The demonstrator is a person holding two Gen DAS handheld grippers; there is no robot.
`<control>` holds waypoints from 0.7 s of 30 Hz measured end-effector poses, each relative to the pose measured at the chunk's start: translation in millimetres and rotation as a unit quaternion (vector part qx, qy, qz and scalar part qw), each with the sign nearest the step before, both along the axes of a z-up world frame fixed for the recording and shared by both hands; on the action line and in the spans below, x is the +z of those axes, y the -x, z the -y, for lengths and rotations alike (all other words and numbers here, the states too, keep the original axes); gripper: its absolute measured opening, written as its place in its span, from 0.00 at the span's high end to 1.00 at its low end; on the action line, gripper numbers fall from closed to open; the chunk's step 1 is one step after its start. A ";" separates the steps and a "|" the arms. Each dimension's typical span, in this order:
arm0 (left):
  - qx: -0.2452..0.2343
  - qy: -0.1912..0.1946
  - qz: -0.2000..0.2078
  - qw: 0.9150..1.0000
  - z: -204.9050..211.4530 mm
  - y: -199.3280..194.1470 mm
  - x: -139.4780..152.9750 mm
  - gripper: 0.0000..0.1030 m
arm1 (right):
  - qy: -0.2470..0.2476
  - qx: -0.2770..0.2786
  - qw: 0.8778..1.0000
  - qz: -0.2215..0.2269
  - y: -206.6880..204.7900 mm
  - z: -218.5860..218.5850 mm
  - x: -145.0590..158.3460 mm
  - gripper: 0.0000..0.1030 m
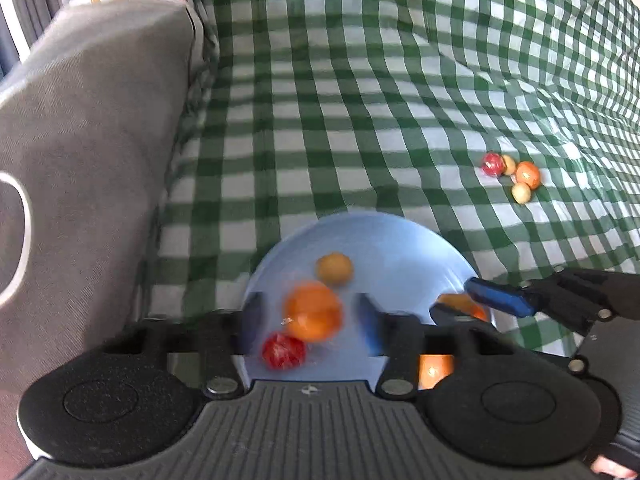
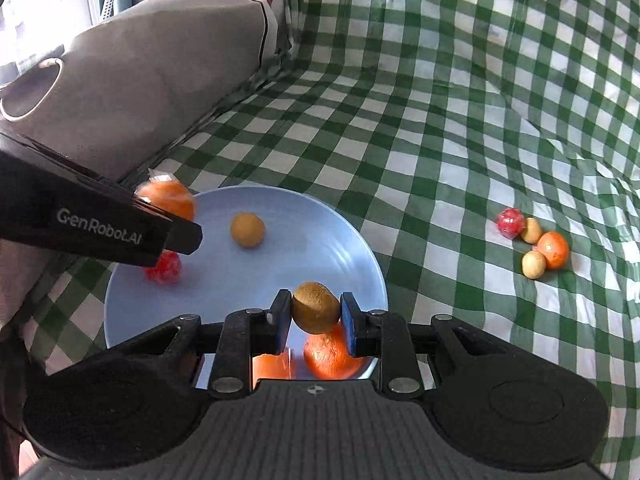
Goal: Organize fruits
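Brown kiwi (image 2: 316, 307), pinched in the right hand-held gripper (image 2: 315, 320), hangs over the blue plate (image 2: 344, 240); it should be lowered clear of the orange (image 2: 334, 354) before release. The left hand-held gripper (image 1: 312, 320) hovers parted, empty.

Motion blur smears the orange (image 1: 313, 311) between the left tongs (image 1: 310, 322), whose arm hides part of the red fruit (image 2: 165, 268).
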State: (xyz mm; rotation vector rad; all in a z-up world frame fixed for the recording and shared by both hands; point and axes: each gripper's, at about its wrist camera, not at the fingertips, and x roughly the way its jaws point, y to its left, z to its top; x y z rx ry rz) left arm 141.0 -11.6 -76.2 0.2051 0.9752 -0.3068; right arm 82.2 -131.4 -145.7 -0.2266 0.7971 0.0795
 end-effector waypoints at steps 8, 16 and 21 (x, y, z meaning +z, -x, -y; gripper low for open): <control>0.000 -0.024 0.069 0.997 -14.0 53.5 42.3 0.00 | 0.012 0.005 0.999 0.034 37.7 -3.3 38.0 0.10; 0.041 0.001 0.041 0.998 -44.3 137.1 63.3 0.00 | -0.029 -0.025 0.999 0.020 119.1 -6.7 66.8 0.03; 0.045 -0.004 0.060 0.997 -49.5 170.6 75.8 0.00 | -0.028 -0.031 0.998 0.046 164.9 -16.9 77.2 0.01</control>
